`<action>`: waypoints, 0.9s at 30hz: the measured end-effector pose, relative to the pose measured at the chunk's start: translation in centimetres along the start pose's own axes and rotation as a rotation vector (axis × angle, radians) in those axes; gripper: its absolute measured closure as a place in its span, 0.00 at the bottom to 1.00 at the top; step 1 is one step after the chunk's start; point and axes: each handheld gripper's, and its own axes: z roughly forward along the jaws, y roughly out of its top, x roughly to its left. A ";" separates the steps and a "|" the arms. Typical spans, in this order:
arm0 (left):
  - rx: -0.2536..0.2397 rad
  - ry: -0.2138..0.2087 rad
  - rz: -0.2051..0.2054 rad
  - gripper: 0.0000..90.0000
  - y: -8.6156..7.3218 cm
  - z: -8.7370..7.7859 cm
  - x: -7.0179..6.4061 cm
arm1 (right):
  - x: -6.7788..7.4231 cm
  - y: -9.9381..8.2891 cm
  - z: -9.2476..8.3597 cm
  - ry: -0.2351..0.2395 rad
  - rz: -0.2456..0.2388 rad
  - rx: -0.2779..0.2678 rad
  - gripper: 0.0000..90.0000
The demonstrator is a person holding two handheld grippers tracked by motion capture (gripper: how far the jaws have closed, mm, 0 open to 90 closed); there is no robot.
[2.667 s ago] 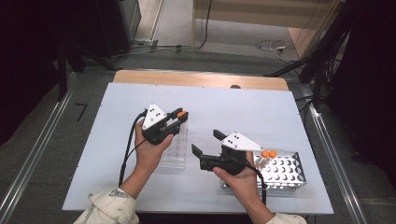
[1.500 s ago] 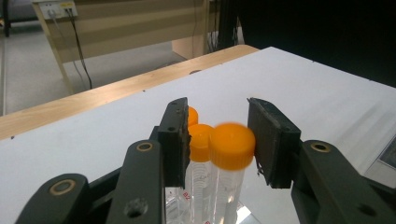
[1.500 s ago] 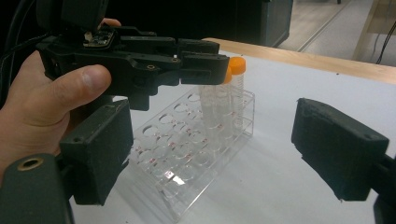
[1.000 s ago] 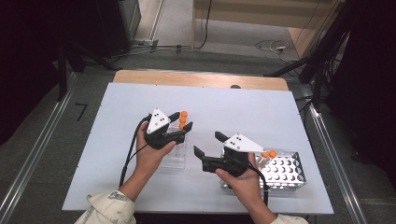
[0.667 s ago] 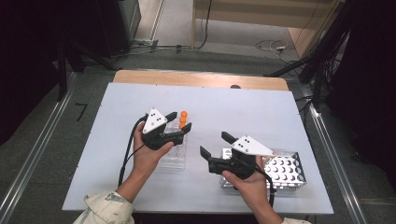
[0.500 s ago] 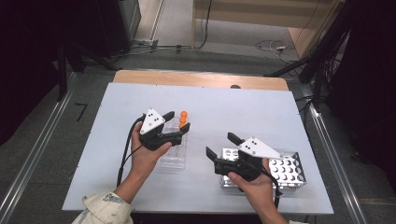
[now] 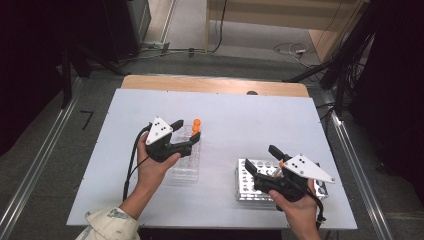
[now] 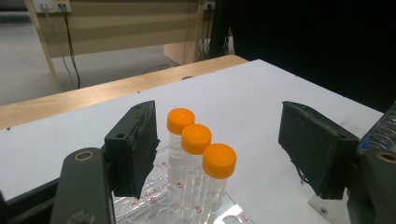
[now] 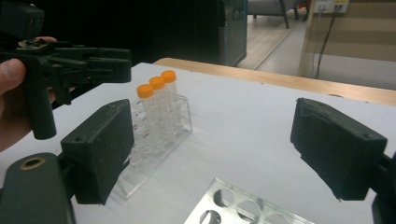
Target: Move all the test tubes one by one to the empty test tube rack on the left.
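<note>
A: Item one, left hand-held gripper (image 7: 186,136)?

B: Logged over the clear plastic rack (image 7: 186,161), left of the table's (image 7: 240,115) middle. Its jaws had just been opening and stood apart, pressing on nothing. Three orange-capped tubes (image 8: 196,161) stood upright in a row at the rack's far end, between the spread jaws in the left gripper view but untouched.

A: Change since the earlier entries?

B: A second earlier that gripper was closed around an orange-capped tube above the rack; now the tube stood seated in the row. Judged: one tube delivered, the release complete.

A: Item two, right hand-held gripper (image 7: 265,162)?

B: Empty, jaws wide. It had shifted right and nearer the person, and hovered over the perforated metal rack (image 7: 250,175) at the table's near right. An orange cap seemed to show just behind its body; too small to be sure. Judged: it was lining up for another tube.

A: Hand poses?

B: Left hand (image 7: 152,167) gripped from below, jaws pointing right and away, roughly level. Right hand (image 7: 295,207) came in from the near edge, jaws angled left and away.
</note>
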 end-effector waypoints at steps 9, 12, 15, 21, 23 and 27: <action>0.001 0.000 -0.003 0.33 0.0 0.0 0.0 | -1.9 -1.1 -2.2 -0.077 0.011 -0.008 0.14; 0.000 0.000 -0.004 0.33 0.0 0.1 0.0 | -2.5 -1.6 -2.8 -0.097 0.013 -0.008 0.14; 0.004 0.000 -0.005 0.33 -0.1 0.1 0.0 | -2.9 -2.1 -3.1 -0.121 0.008 -0.003 0.14; 0.002 0.001 -0.008 0.33 -0.1 0.1 0.0 | -3.4 -3.0 -3.5 -0.159 0.009 -0.002 0.14; 0.004 0.001 -0.006 0.33 -0.1 0.1 0.0 | -3.4 -3.2 -3.6 -0.160 0.011 -0.001 0.14; 0.003 0.001 -0.007 0.33 -0.1 0.1 0.0 | -3.1 -3.6 -3.7 -0.162 0.006 0.001 0.15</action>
